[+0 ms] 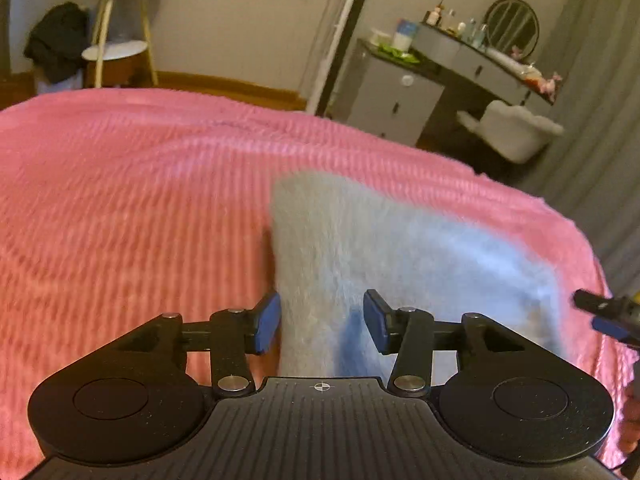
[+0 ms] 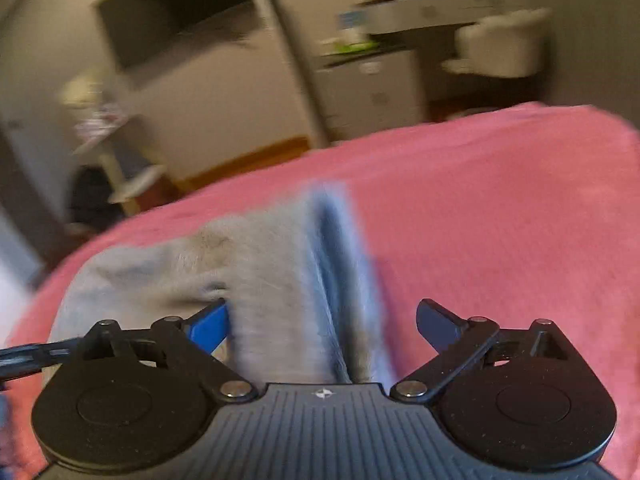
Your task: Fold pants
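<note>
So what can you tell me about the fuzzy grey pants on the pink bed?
The pants look soft and fuzzy, pale grey-blue, like fleece. They lie folded on the ribbed pink blanket, near its right side in the left wrist view. A darker blue crease shows in the right wrist view. Both grippers' fingers stand open, not pinching them.

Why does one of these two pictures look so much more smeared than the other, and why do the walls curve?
Right wrist view: heavy motion blur smears the furniture and the grey-blue pants; only the right gripper is sharp. Left wrist view: milder blur, the vanity mirror and stool still read clearly, though the pink bedspread streaks. Both views: fisheye lens bends straight edges; dim, warm indoor light, no glare.
</note>
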`<action>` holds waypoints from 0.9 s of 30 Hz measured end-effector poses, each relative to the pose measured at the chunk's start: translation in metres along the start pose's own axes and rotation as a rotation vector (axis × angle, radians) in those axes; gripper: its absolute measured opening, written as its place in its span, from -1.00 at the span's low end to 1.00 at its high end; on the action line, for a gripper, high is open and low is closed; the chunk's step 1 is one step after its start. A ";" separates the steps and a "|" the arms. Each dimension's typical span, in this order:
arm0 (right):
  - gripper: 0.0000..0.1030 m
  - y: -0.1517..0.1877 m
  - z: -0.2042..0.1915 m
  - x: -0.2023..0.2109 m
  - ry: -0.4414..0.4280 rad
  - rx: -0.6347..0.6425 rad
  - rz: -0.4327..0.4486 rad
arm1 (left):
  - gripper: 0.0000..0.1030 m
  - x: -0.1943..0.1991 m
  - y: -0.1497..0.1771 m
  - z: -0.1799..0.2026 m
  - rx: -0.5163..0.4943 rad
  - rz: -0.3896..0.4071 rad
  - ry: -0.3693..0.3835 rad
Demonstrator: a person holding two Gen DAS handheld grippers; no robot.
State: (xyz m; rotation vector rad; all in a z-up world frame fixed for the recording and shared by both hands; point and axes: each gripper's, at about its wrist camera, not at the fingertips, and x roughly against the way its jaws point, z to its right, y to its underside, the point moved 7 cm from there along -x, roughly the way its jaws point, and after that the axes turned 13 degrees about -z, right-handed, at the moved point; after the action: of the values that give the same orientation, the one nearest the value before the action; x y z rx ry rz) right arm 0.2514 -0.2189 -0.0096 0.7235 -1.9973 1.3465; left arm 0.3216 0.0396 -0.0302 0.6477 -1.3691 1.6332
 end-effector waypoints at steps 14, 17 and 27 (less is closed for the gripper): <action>0.35 0.103 0.033 -0.028 -0.266 -0.413 -0.120 | 0.44 0.003 0.123 -0.044 0.230 0.023 -0.055; 0.51 0.108 0.031 -0.037 -0.267 -0.443 -0.138 | 0.45 -0.004 0.124 -0.043 0.227 -0.001 -0.083; -0.62 0.102 -0.003 -0.061 -0.218 -0.462 -0.098 | 0.44 -0.016 0.137 -0.039 0.165 -0.038 -0.156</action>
State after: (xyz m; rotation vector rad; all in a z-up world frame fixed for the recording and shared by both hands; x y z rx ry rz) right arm 0.2182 -0.1760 -0.1150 0.7569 -2.2959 0.7294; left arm 0.2154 0.0715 -0.1214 0.9089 -1.3318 1.7070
